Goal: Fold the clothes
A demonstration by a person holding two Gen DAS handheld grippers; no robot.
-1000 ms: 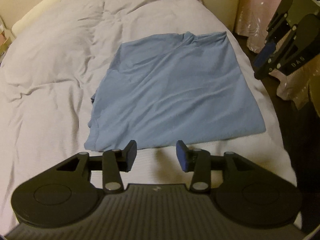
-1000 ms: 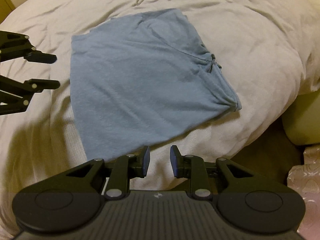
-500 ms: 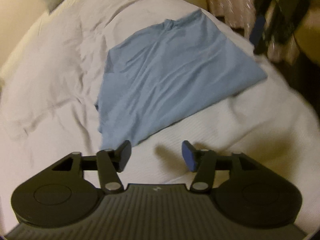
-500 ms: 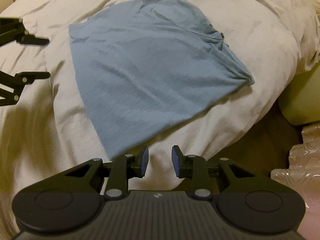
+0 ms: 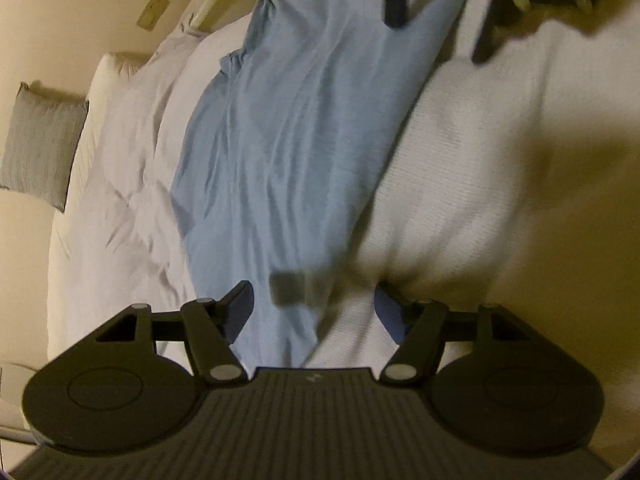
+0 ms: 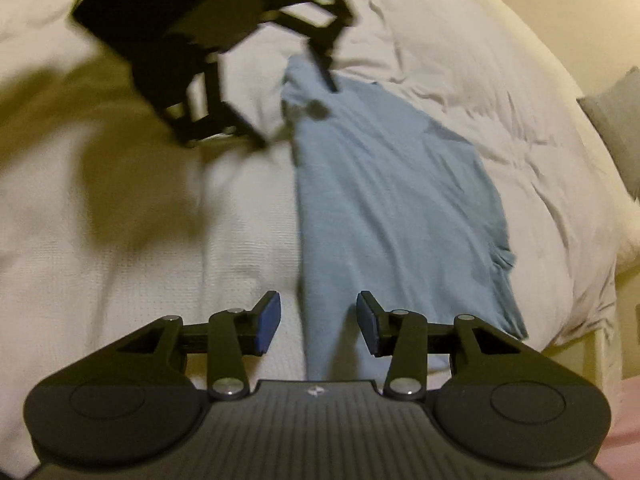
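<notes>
- Left gripper [image 5: 314,312]: fingers spread and still widening, nothing pinched. One corner of the blue shirt [image 5: 296,152] lies between the pads, but they aren't touching it.
- Right gripper [image 6: 319,322]: same deal, jaws opening, pads either side of the shirt's opposite corner and off the cloth.
- The shirt itself lies flat on the white duvet [image 5: 480,168], folded into a long wrinkled panel running between the two grippers.
- Each gripper shows up blurry at the far end of the other one's view, hovering over the shirt's edge.
- Further back, a gray pillow [image 5: 40,144] leans against the beige wall [image 5: 80,20] at the head of the bed.
</notes>
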